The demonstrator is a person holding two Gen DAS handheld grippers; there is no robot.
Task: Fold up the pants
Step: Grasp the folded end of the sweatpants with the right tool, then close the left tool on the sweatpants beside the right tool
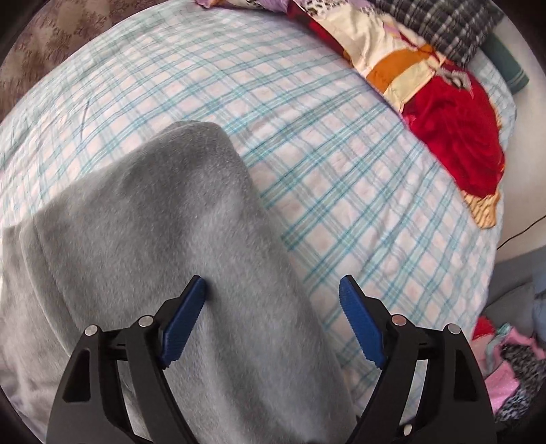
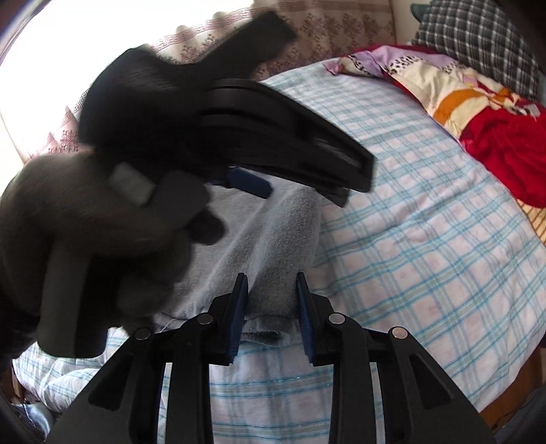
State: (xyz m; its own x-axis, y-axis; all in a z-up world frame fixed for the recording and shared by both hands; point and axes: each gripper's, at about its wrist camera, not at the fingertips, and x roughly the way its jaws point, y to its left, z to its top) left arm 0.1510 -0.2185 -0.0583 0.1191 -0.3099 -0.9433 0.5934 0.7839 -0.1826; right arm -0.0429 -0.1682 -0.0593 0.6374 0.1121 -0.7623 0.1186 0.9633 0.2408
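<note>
Grey fleece pants lie folded on a bed with a blue-and-pink checked sheet. My left gripper is open just above the right side of the pants; nothing is between its blue pads. In the right wrist view the pants lie ahead. My right gripper has its blue pads partly closed around the near edge of the pants, with a small gap on each side. The left gripper and the gloved hand holding it fill the upper left of that view.
A red and patterned quilt and a dark checked pillow lie at the far right of the bed. A pile of pink and patterned clothes lies off the bed's right edge. A curtain hangs behind the bed.
</note>
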